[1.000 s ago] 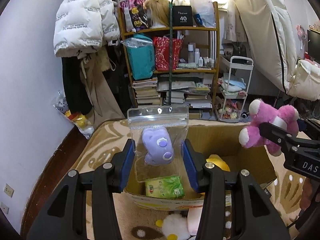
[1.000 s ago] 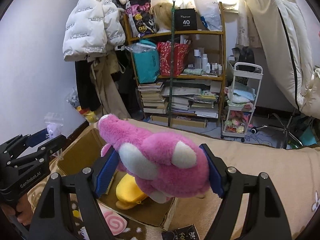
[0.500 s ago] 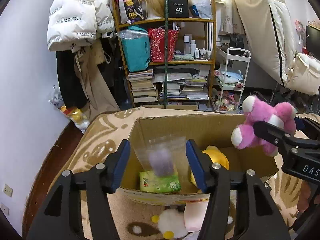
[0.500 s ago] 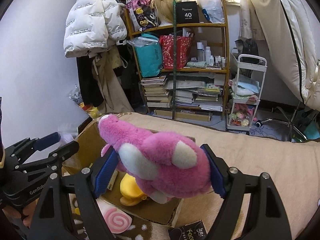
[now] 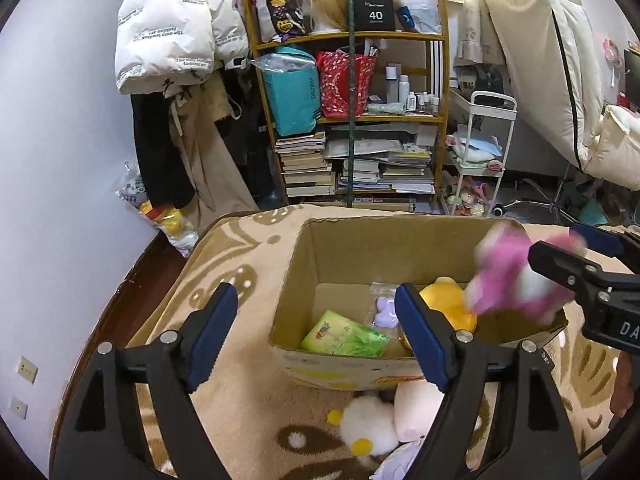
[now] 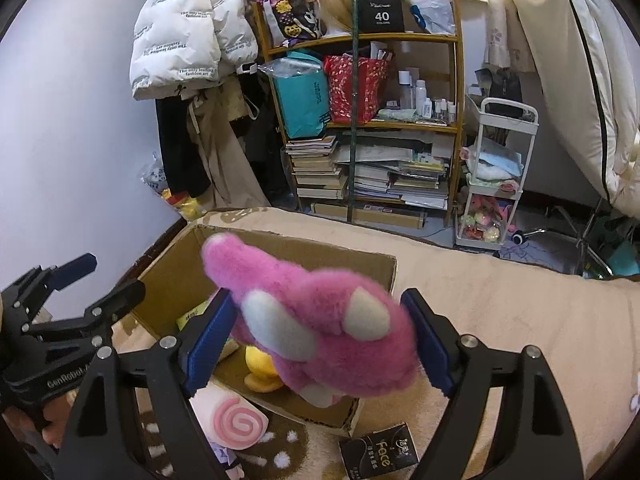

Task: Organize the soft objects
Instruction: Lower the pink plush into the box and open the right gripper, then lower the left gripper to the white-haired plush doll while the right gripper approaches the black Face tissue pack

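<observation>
Left gripper (image 5: pixel 316 338): seen nearest in the left wrist view, its blue-padded fingers spread wide with nothing between them; the right pad overlaps the near wall of the box and part of its contents
Right gripper (image 6: pixel 320 344): its fingers are pressed against both sides of the pink plush toy (image 6: pixel 320 332), which is held above the open box; in the left wrist view the toy (image 5: pixel 504 280) is blurred and its shape is hard to make out
Items outside the box: a white fluffy toy with yellow spots (image 5: pixel 366 424) and a pale pink soft piece (image 5: pixel 416 408) are seen on the blanket against the near wall, partly covered by the left gripper's arm; a pink swirl roll cushion (image 6: pixel 230 420) is half hidden behind the right gripper's left finger; a black packet marked "Face" (image 6: pixel 378 456) lies by the box corner
Cardboard box (image 5: pixel 304 264): open-topped, set on the patterned beige blanket (image 5: pixel 224 264)
Inside the box: a green tissue pack (image 5: pixel 344 334) lies flat at the front; a clear zip bag with a purple toy (image 5: pixel 386 312) lies beside it, partly cut off by the left gripper's pad; a yellow plush (image 5: pixel 448 304) is partly hidden behind the same pad and the pink toy
Far background: a wooden shelf (image 5: pixel 352 120) of books and bags, a white puffer jacket (image 5: pixel 168 24) hung at the left, a white trolley (image 5: pixel 480 160) at the right; small bottles on the shelf are too small to identify
</observation>
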Action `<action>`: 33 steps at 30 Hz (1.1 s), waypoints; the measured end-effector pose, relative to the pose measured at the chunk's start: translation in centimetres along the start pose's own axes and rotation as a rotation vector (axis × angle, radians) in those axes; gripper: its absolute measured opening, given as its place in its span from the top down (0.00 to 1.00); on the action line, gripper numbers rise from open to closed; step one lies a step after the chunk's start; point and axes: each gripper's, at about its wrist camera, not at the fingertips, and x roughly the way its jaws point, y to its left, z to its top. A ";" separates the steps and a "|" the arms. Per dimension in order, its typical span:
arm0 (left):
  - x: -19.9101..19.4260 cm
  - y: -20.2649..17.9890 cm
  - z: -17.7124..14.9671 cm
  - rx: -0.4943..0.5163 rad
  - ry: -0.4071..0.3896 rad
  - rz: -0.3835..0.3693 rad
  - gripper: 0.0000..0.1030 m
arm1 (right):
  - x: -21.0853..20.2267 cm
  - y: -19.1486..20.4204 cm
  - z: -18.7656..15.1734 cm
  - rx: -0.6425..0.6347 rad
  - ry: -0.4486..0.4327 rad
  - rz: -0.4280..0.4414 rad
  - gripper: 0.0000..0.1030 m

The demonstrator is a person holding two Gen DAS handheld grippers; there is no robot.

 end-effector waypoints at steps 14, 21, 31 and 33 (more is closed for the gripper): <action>-2.9 -0.2 -2.1 0.051 0.034 0.026 0.14 | -3.3 -0.9 -0.5 0.060 -0.025 0.001 0.07; -4.3 -0.6 -2.6 0.070 0.054 0.035 0.14 | -4.9 -1.4 -1.1 0.084 -0.028 0.011 0.07; -6.7 -2.0 -4.0 0.089 0.071 0.001 0.14 | -8.1 -2.0 -2.4 0.111 -0.046 -0.002 0.07; -6.9 -2.3 -4.3 0.104 0.081 0.015 0.14 | -8.6 -2.0 -2.6 0.108 -0.044 -0.003 0.07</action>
